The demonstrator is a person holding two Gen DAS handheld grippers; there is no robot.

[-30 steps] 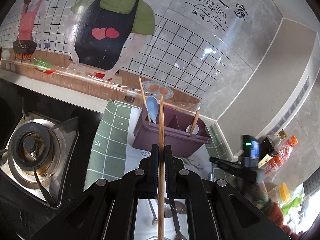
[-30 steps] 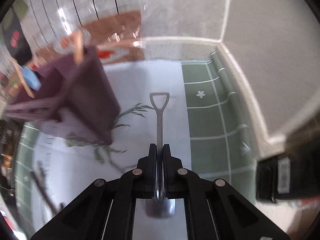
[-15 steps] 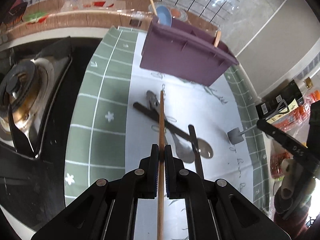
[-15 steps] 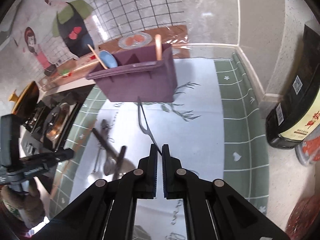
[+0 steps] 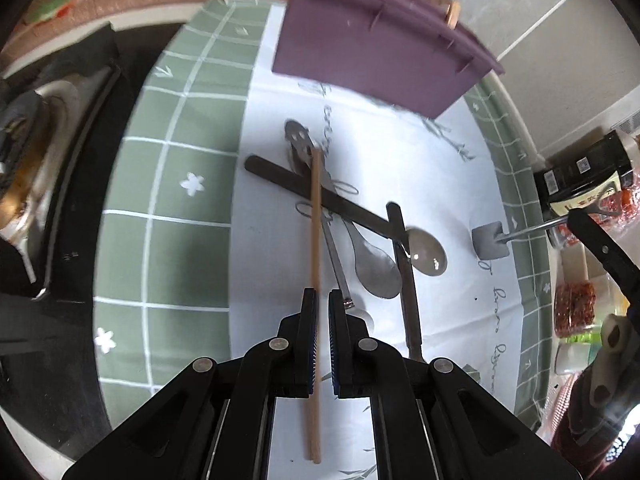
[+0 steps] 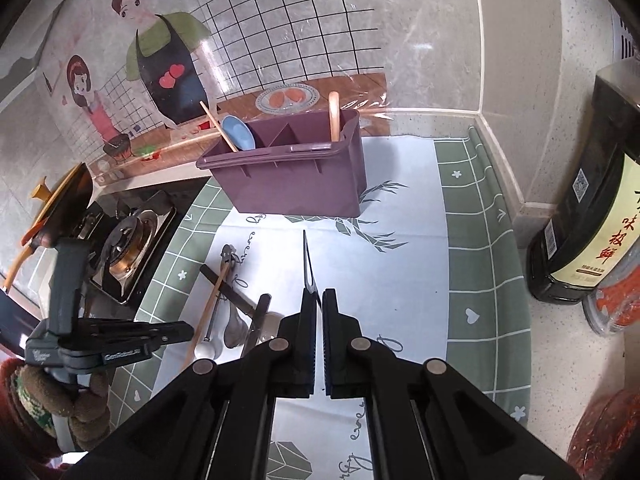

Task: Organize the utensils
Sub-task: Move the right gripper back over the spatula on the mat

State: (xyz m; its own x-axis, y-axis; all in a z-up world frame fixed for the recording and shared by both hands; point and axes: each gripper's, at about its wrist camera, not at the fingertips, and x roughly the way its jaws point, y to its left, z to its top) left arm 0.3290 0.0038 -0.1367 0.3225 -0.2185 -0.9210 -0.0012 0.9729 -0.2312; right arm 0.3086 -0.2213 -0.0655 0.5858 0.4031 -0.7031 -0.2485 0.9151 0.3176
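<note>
Left gripper (image 5: 323,296) is clamped on a wooden chopstick (image 5: 316,216), which runs between its pads and points toward 12 o'clock in the left wrist view; the far tip lies over the pile of loose utensils on the white and green mat (image 5: 168,184). Whether that tip touches the pile cannot be told. In the pile: a metal slotted spoon (image 5: 298,140) at 12 o'clock from the fingers, a dark flat handle (image 5: 280,178) crossing under the chopstick from 10 toward 4 o'clock, a plain metal spoon (image 5: 374,264) at 1 o'clock, a second dark-handled spoon with round bowl (image 5: 426,250) at 2 o'clock. Right gripper (image 6: 318,300) is closed on the thin handle of a small metal shovel-shaped spoon (image 5: 490,240); in the right wrist view only the edge-on handle (image 6: 307,264) shows, rising toward 12 o'clock from the pads. In the left wrist view the square blade hangs over the mat at 3 o'clock, apart from the pile. Purple utensil caddy (image 6: 288,172) stands at 12 o'clock at the far end of the mat, near the wall. Its left compartment holds a blue spoon (image 6: 239,133) and a chopstick (image 6: 218,126), its right compartment a pale wooden handle (image 6: 334,116). Gas burner (image 6: 126,242) at 10 o'clock; dark sauce bottle (image 6: 588,216) at 3 o'clock.
</note>
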